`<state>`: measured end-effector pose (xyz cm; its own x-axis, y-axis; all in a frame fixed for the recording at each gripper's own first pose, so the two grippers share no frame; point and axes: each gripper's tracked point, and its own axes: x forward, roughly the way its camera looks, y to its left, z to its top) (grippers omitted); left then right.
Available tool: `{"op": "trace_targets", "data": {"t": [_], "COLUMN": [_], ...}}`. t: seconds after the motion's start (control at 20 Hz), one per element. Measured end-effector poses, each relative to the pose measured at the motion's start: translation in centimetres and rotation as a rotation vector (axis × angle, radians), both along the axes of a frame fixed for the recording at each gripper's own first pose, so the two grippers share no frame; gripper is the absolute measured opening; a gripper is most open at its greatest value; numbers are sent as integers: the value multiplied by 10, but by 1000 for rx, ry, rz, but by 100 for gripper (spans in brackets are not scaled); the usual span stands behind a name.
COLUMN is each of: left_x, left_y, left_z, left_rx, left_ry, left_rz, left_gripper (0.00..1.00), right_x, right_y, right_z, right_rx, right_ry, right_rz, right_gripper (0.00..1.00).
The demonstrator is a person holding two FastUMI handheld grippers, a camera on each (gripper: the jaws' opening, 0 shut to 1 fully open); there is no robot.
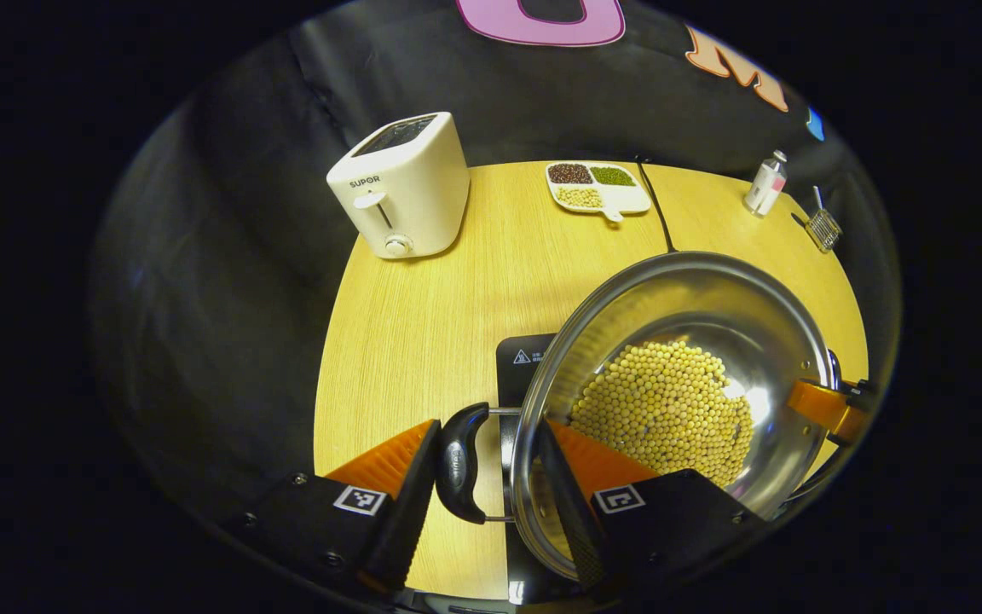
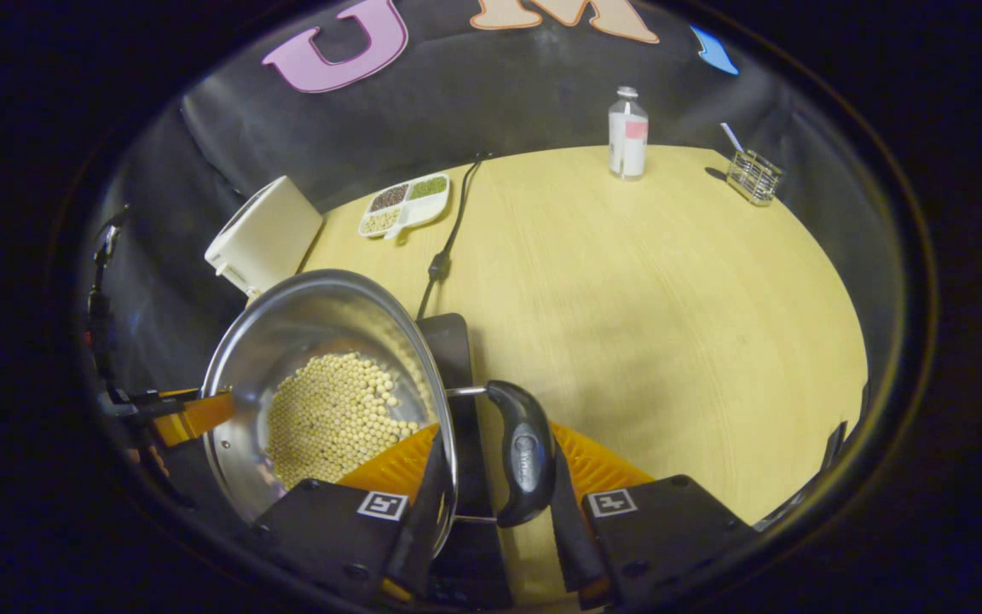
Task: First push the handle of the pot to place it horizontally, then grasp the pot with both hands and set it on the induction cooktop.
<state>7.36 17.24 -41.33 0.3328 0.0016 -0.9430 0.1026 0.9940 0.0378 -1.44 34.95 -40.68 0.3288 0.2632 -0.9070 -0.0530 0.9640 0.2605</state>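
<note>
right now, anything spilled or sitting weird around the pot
Nothing spilled: the yellow beans all lie inside the pot, piled toward one side. Both the left gripper and right gripper straddle a pot handle and the rim. The toaster stands upright.

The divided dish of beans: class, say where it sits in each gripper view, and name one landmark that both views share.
Left gripper view: the divided dish lies at the table's far edge, top centre, right of the toaster, beyond the pot.
Right gripper view: the divided dish lies upper left at the far edge, right of the toaster.
Shared landmark: the black cord running just right of the dish.
</note>
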Motion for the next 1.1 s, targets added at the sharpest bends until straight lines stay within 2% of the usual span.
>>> {"op": "trace_targets", "data": {"t": [0.25, 0.35, 0.4, 0.5, 0.65, 1.1], "left_x": [-5, -7, -7, -9, -7, -2], "left_y": [1, 3, 5, 11, 12, 15], "left_z": [-2, -3, -2, -3, -2, 15], "left_rx": [-14, -16, -13, 5, 8, 58], "left_ry": [6, 2, -5, -12, -17, -110], "left_rz": [32, 40, 44, 48, 55, 50], "left_gripper": [76, 84, 92, 100, 100, 99], "right_x": [1, 2, 3, 4, 5, 14], "right_y": [0, 0, -1, -2, -3, -8], "right_z": [2, 2, 3, 6, 6, 29], "right_rx": [-2, -3, -6, -1, -11, 26], "right_ry": [-10, -16, -21, -31, -41, -144], "right_rz": [-8, -9, -10, -17, -20, -32], "right_gripper": [60, 60, 60, 69, 99, 100]}}
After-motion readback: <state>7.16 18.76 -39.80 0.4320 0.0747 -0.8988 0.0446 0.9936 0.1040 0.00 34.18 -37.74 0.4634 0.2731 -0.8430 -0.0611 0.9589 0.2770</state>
